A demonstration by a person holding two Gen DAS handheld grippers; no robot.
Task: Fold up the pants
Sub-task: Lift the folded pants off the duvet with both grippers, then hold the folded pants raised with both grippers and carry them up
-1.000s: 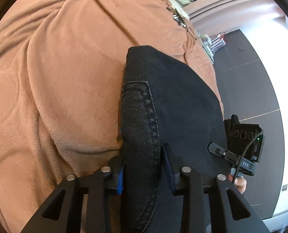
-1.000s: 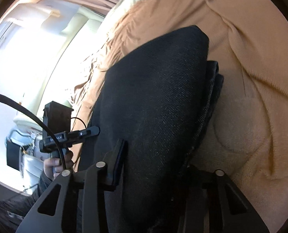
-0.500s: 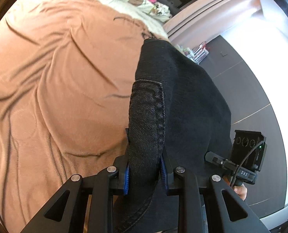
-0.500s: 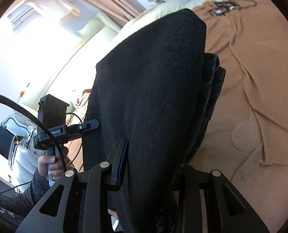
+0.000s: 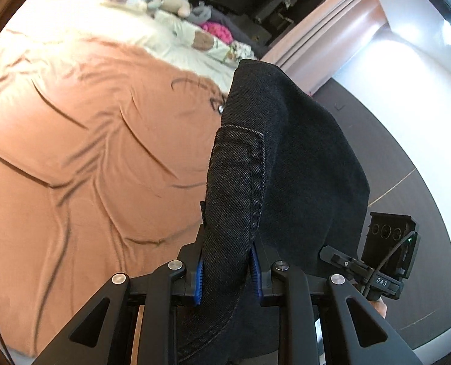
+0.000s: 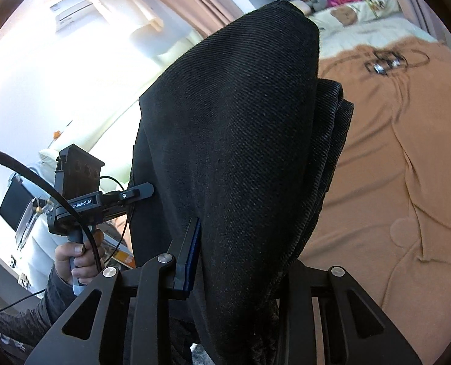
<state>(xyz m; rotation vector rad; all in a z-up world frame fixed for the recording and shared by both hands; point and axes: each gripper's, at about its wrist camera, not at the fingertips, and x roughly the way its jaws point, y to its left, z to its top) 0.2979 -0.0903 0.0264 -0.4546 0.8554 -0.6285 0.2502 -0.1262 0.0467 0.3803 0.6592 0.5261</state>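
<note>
Both tools are clamped on the pants point(image 5: 286, 164), one at each side of the folded bundle: the left tool point(image 5: 227, 269) pinches a stitched denim edge between its blue pads, the right tool point(image 6: 240, 261) grips thick layers of the same cloth. Pants hang in the air above the brown blanket point(image 5: 88, 152) on the bed, clear of it. Judging by this, the step is a lift-and-carry of the partly folded garment; next it needs lowering flat onto the bed, keeping edges aligned
</note>
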